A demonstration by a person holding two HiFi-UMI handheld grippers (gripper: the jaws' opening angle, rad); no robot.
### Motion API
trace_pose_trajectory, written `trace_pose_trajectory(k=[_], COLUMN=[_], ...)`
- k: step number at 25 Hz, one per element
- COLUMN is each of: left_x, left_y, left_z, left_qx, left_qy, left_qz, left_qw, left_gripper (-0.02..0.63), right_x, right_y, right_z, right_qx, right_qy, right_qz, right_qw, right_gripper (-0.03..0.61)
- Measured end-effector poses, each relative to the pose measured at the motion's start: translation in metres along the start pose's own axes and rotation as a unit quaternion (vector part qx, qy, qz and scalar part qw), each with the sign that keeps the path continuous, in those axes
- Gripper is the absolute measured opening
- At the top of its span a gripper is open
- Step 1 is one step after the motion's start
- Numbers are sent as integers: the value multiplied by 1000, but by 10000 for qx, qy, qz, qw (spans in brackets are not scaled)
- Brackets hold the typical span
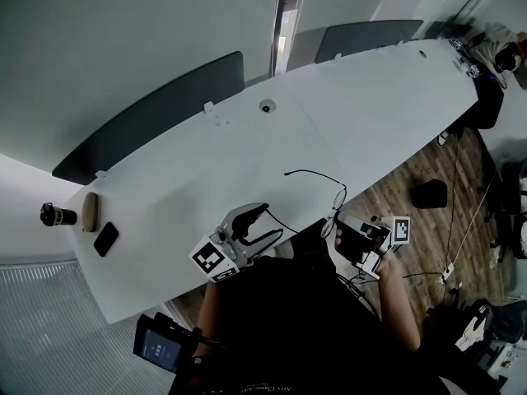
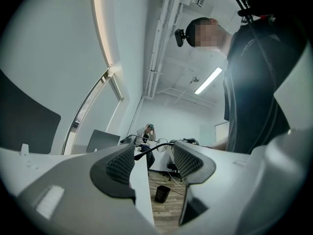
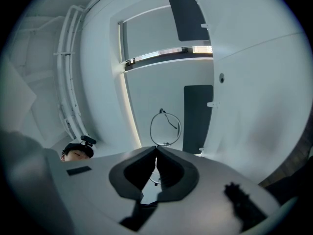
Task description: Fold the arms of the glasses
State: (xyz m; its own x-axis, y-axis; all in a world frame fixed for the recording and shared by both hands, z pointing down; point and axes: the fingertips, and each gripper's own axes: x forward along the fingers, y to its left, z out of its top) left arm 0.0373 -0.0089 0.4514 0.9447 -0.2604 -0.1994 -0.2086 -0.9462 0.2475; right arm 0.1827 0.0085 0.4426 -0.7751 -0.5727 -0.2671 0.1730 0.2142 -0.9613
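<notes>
Thin black wire-rimmed glasses (image 1: 336, 197) are held at the near edge of the white table (image 1: 247, 138), one arm stretched out over the tabletop. My right gripper (image 1: 341, 227) is shut on the frame beside a lens. In the right gripper view the round lens rim (image 3: 165, 128) rises just past the closed jaws of that gripper (image 3: 156, 152). My left gripper (image 1: 272, 221) is open. The other arm's black tip (image 2: 143, 155) lies between this gripper's (image 2: 154, 153) ribbed pads without touching them.
A black phone (image 1: 105, 239), a tan case (image 1: 90, 211) and a small black cylinder (image 1: 56, 215) lie at the table's left end. Dark chair backs (image 1: 148, 118) line the far side. A black bin (image 1: 429, 193) stands on the wood floor; a person (image 1: 502, 52) sits at the far right.
</notes>
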Motion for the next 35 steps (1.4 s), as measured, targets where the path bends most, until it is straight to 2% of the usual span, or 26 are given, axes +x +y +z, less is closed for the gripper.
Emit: trace_pose_trajectory(k=[11,15,19,24,35], left_x=[-4,-6,-5,-5,-9], left_y=[1,4,2,7,12], left_z=[3,-4,-3,-2,-5], left_qx=[183,227,104,238,202], left_qy=[18,199,386,391,532], left_qz=[22,50,136,197,294], left_qw=[9998,9995,9991,9988,9979], left_gripper=[239,239,239,224,216], right_x=[6,9,11,15,23], right_y=[1,-5,-8,-8,-13], right_z=[-4,-5,-6,-5,-6], right_qx=[37,71,117,134,259], right_qy=[27,30,63,109,183], right_qz=[47,39,37,49,18], right_qw=[10000,10000,9999,9998,9995], right_gripper=[11,11,11,11,11])
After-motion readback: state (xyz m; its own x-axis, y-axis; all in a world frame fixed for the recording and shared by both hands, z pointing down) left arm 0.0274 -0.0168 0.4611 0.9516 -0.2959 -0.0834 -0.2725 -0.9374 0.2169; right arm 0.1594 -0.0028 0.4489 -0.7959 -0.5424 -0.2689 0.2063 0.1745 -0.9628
